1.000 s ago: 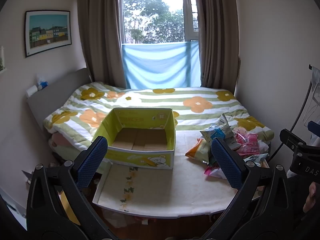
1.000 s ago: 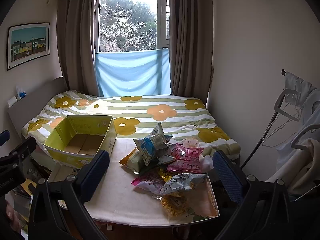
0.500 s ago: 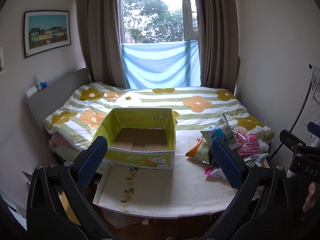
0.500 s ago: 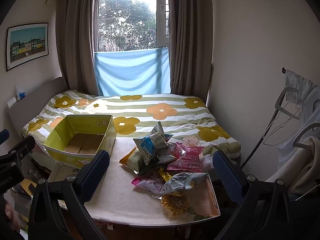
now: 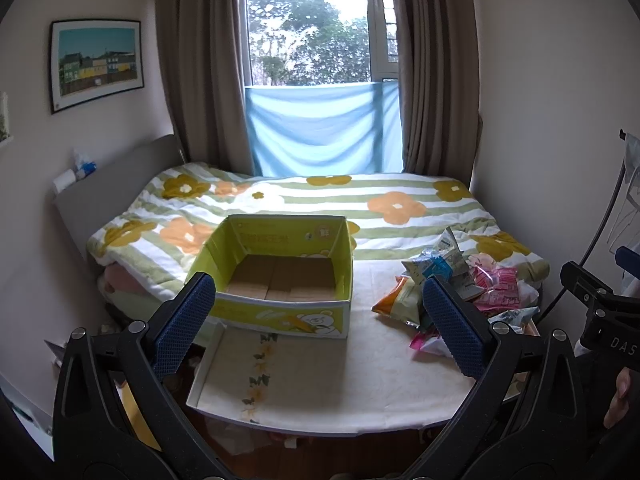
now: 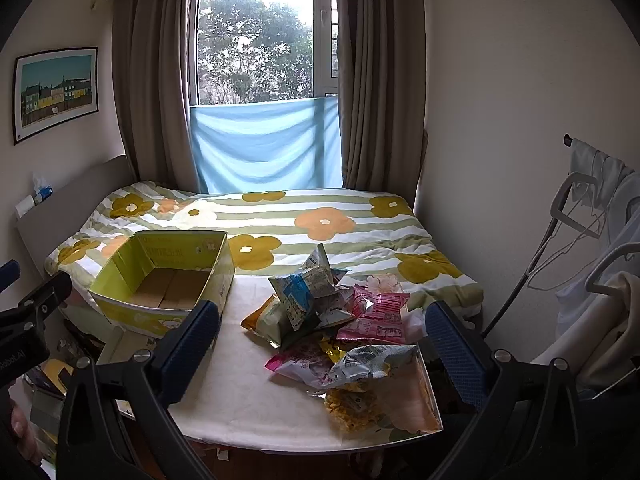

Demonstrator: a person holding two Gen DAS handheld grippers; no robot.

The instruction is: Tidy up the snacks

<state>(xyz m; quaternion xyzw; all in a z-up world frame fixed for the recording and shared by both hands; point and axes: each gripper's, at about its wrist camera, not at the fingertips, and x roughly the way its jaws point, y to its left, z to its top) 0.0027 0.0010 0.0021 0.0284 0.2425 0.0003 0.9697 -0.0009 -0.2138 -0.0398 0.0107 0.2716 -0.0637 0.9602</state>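
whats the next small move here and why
Probably bring the right claw down onto the top blue packet of the snack pile. Both claws are open and hold nothing, the box is empty, and the pile sits right ahead of it.

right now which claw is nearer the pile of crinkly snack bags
Right. The right claw faces the pile of crinkly snack bags head-on, framing it between open fingers. The left claw faces the empty yellow-green cardboard box, pile off to its right.

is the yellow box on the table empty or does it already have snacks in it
Empty. The yellow box sits open-topped, and only its bare brown cardboard floor shows inside. The snack packets all lie piled on the table beside it.
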